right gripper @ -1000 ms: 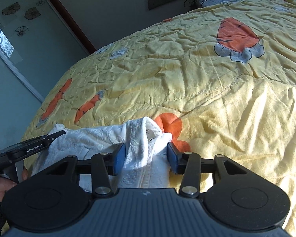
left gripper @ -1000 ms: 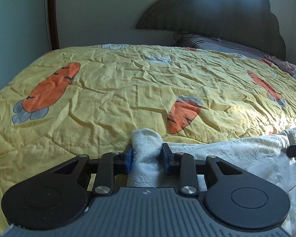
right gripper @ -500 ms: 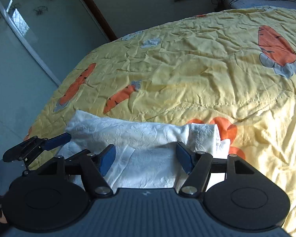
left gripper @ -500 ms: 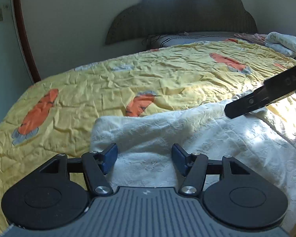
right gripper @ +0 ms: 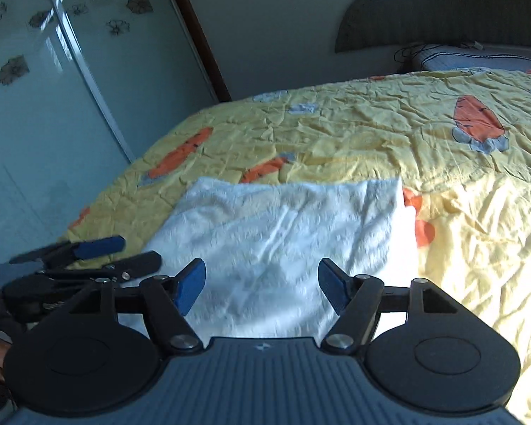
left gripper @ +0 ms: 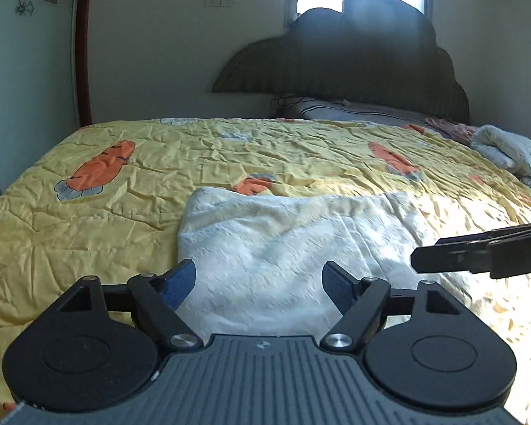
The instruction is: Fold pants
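Right ahead of both grippers, we're seeing the pants point(left gripper: 283, 244) now lying released on the bed point(left gripper: 88, 219); left gripper point(left gripper: 258, 283) and right gripper point(right gripper: 262, 283) are hanging wide apart, so this fold's looking done.

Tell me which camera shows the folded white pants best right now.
The right wrist view: the white pants lie there as a near-complete rectangle on the yellow quilt, both far corners visible. The left wrist view shows them too, but the right claw crosses their right side.

Looking low along each gripper's spread jaws toward the headboard point(left gripper: 354, 60), close above the white pants point(left gripper: 283, 244) point(right gripper: 283, 233) ahead, sharing them and the quilt point(left gripper: 88, 226).
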`<state>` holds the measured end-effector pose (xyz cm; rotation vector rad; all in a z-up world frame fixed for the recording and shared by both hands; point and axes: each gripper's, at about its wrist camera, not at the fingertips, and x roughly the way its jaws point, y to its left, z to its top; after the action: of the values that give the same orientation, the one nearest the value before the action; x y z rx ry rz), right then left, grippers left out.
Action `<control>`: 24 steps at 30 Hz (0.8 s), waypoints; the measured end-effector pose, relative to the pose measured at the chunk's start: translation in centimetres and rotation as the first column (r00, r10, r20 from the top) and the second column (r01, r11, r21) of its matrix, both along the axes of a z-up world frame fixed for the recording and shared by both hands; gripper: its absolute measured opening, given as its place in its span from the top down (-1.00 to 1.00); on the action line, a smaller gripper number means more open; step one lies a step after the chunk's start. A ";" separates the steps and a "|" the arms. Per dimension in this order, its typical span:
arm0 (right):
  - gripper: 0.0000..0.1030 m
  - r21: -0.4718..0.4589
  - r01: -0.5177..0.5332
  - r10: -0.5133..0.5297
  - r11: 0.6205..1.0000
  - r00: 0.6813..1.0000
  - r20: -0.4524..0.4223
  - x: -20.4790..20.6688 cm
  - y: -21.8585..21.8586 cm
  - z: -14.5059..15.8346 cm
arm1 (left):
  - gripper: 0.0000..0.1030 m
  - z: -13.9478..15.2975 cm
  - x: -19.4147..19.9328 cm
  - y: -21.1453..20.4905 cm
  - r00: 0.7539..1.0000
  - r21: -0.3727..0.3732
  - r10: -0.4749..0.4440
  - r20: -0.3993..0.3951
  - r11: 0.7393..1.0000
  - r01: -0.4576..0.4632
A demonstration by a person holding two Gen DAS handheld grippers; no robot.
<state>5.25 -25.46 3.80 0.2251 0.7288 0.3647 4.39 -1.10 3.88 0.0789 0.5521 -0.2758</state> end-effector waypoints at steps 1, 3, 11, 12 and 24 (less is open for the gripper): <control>-0.35 -0.037 0.005 -0.006 0.999 1.000 -0.018 -0.2 0.2 -0.9 | -0.59 -0.5 -0.7 -0.7 1.000 0.030 -0.010 -0.001 0.999 0.010; -0.35 -0.053 0.004 -0.003 0.999 1.000 0.011 -0.7 0.2 -2.0 | -0.59 -1.9 -1.1 -1.8 1.000 0.091 -0.009 -0.026 0.996 0.011; -0.36 -0.035 0.040 -0.039 0.999 0.998 0.040 -1.7 0.0 -1.5 | -0.81 -4.3 -0.6 -1.7 0.997 0.095 0.071 -0.043 0.993 -0.067; -0.36 -0.010 0.055 -0.055 0.998 0.997 0.050 -2.2 -0.2 -0.9 | -0.81 -4.3 -0.6 -1.5 0.996 0.090 0.073 -0.045 0.994 -0.068; -0.50 -0.037 0.056 -0.056 0.998 0.998 0.007 -2.3 0.6 -1.3 | -0.89 -4.3 -0.7 -1.5 0.994 0.096 0.106 -0.039 0.990 -0.102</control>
<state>2.96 -24.89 2.47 0.2089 0.7218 0.2978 3.66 -2.62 -0.40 0.1347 0.6111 -0.1498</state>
